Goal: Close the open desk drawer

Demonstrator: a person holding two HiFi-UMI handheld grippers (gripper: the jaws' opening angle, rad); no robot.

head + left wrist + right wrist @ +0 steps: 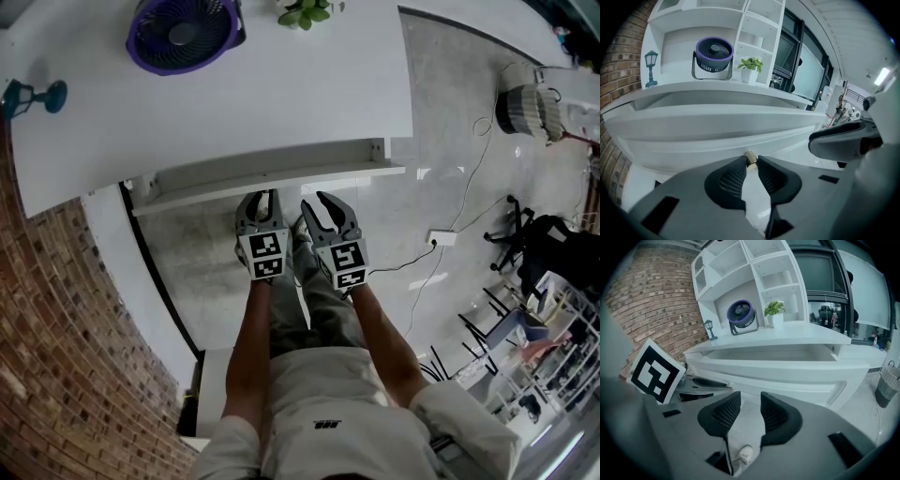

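Drawer (216, 194): it stands pulled out from under the tabletop (234, 89). Its long white front faces the person and its tray is open upward.
Knob (750, 156): a small brass one on the drawer front, near the middle of it.
Left claw (751, 159): its jaws are nearly together, and their tips pinch the knob from both sides.
Right claw (746, 399): its jaws are apart and nothing is between them. It is just beside the left claw, near the drawer front but not on it.
Below the right claw: through the gap of its jaws shows the grey floor (450, 178) and a white shoe (744, 454).
Marker cube (654, 371): it is the one of the left claw, at the left edge of the right gripper view.
In front of the drawer: the person's two forearms reach to it side by side, and the legs (314, 300) stand under them, close before the drawer front.
On the tabletop: a purple fan (183, 33), a small green plant (305, 11) in a white pot, and a teal lamp figure (28, 97) toward the left end. All are well back from the drawer edge.
Behind the tabletop: white shelves (754, 268) rise against the wall.
Left side: a brick wall (66, 328) runs beside the tabletop's end.
Right side: a white power strip (442, 238) with a cable lies on the floor, and further off stands a woven basket (530, 111). Both are well apart from the drawer.
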